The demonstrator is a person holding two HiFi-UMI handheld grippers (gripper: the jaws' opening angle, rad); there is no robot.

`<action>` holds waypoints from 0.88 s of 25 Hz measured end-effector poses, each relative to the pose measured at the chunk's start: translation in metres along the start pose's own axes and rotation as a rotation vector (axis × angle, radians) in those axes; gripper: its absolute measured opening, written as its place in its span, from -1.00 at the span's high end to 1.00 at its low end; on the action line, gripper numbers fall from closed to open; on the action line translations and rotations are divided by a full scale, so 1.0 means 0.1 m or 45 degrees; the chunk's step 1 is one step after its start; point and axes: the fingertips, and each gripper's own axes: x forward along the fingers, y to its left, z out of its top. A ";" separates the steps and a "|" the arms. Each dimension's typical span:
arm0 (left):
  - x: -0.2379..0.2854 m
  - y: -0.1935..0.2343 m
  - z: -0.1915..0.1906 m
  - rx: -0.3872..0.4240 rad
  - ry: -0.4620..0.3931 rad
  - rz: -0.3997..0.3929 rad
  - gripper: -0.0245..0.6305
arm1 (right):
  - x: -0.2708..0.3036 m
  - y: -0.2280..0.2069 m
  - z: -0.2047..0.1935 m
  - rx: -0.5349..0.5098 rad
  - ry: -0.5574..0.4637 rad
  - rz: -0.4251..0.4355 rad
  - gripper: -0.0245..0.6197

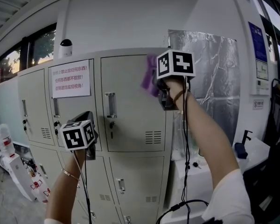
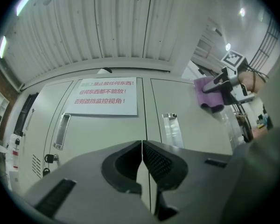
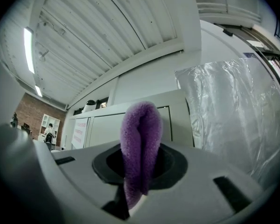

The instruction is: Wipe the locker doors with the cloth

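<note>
Notice (image 1: 71,78) left, foil sheet (image 1: 210,73) right of the locker door (image 1: 130,115)
My raised right gripper (image 1: 157,84) clamps the cloth (image 1: 148,76) at its top corner; left gripper (image 2: 142,158) lower, jaws together.

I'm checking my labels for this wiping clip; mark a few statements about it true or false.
1. The right hand-held gripper is shut on the purple cloth. True.
2. The cloth is down at a bottom-row door. False: it is near the top right corner of an upper-row door.
3. The left hand-held gripper carries a second cloth. False: its jaws are together with nothing between them.
4. A printed notice is stuck on the door just left of that upper-row door. True.
</note>
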 end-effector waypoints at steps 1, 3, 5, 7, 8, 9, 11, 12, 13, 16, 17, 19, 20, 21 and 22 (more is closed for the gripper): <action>0.01 -0.01 -0.01 -0.002 0.001 -0.001 0.90 | -0.02 -0.04 0.00 0.000 0.000 -0.008 0.73; 0.02 -0.01 -0.03 -0.003 0.007 -0.002 0.89 | -0.07 -0.13 0.00 0.004 -0.003 -0.023 0.73; 0.03 -0.01 -0.05 -0.004 0.012 0.000 0.89 | -0.10 -0.21 0.01 0.007 -0.005 -0.039 0.72; 0.04 0.00 -0.06 -0.007 0.015 0.001 0.90 | -0.13 -0.28 0.02 0.003 -0.006 -0.057 0.72; 0.04 0.00 -0.07 -0.008 0.016 0.000 0.90 | -0.14 -0.30 0.02 -0.001 -0.006 -0.065 0.72; 0.05 0.00 -0.08 -0.008 0.017 -0.002 0.90 | -0.15 -0.32 0.03 -0.004 -0.007 -0.071 0.72; 0.05 0.00 -0.09 -0.003 0.016 -0.005 0.89 | -0.16 -0.33 0.03 -0.006 -0.010 -0.075 0.72; 0.05 0.01 -0.09 0.000 0.016 -0.006 0.89 | -0.17 -0.31 0.03 -0.008 -0.014 -0.070 0.72; 0.05 0.02 -0.09 0.003 0.015 -0.005 0.90 | -0.18 -0.27 0.03 -0.014 -0.020 -0.059 0.72; 0.04 0.10 -0.11 0.001 0.015 0.011 0.90 | -0.18 -0.01 0.01 -0.047 -0.039 0.009 0.72; 0.03 0.15 -0.12 -0.005 0.018 0.019 0.90 | -0.15 0.10 0.01 -0.049 -0.043 0.039 0.72; 0.01 0.24 -0.16 -0.013 0.020 0.035 0.90 | -0.09 0.36 0.00 -0.035 -0.051 0.110 0.72; -0.01 0.29 -0.17 -0.012 0.016 0.045 0.90 | -0.06 0.49 -0.01 -0.026 -0.055 0.148 0.72; -0.04 0.35 -0.17 -0.004 0.007 0.061 0.90 | -0.02 0.63 -0.01 -0.020 -0.059 0.185 0.72; -0.07 0.42 -0.17 0.006 -0.003 0.079 0.90 | 0.02 0.77 -0.02 -0.020 -0.060 0.218 0.72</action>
